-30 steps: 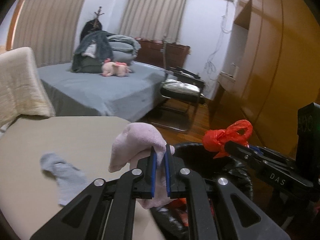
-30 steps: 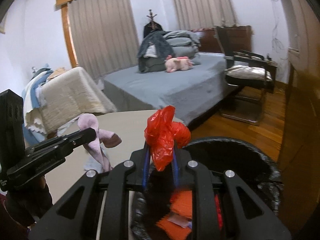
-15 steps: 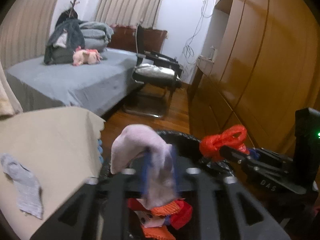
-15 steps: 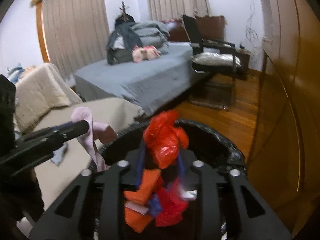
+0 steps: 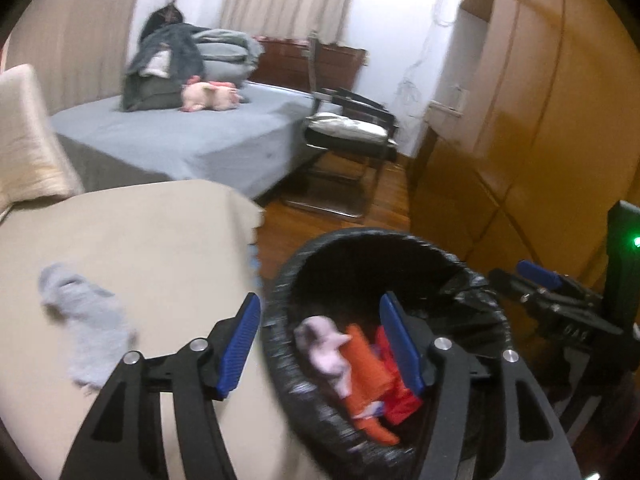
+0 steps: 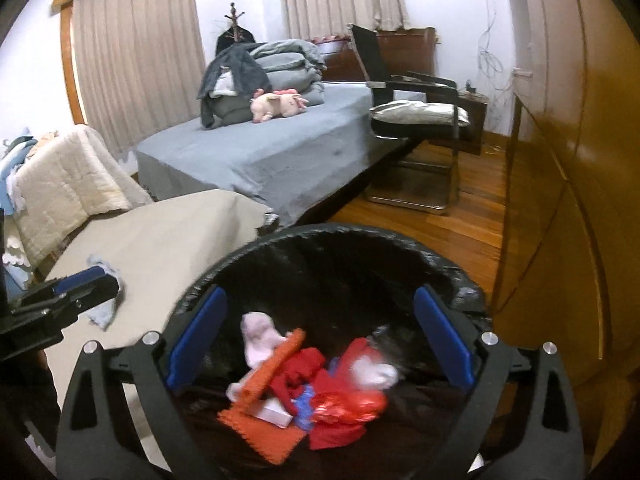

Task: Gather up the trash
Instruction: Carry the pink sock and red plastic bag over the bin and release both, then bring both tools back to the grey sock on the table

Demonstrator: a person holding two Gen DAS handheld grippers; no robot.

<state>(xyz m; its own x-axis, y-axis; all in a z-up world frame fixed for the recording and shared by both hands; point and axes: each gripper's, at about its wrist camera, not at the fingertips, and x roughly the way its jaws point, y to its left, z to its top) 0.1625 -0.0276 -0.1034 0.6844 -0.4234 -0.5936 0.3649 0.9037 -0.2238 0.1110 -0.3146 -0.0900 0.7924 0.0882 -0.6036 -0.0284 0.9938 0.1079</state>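
Looking along the left gripper (image 5: 320,344), its blue pads stand wide and empty over the bin (image 5: 280,292); the pink sock (image 5: 326,346) lies inside, while a grey sock (image 5: 86,332) waits on the beige table (image 5: 160,232) — easy to overlook.

Over the right gripper (image 6: 318,334), jaws likewise wide, the red bag (image 6: 344,408) rests in the bin (image 6: 460,276) — a careless swing away could catch the liner.

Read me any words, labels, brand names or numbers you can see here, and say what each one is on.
Faint pale lettering on the side of the right tongs, seen from the left wrist camera: too blurred to read.
No other text shows on the trash bin or anything else in either view.
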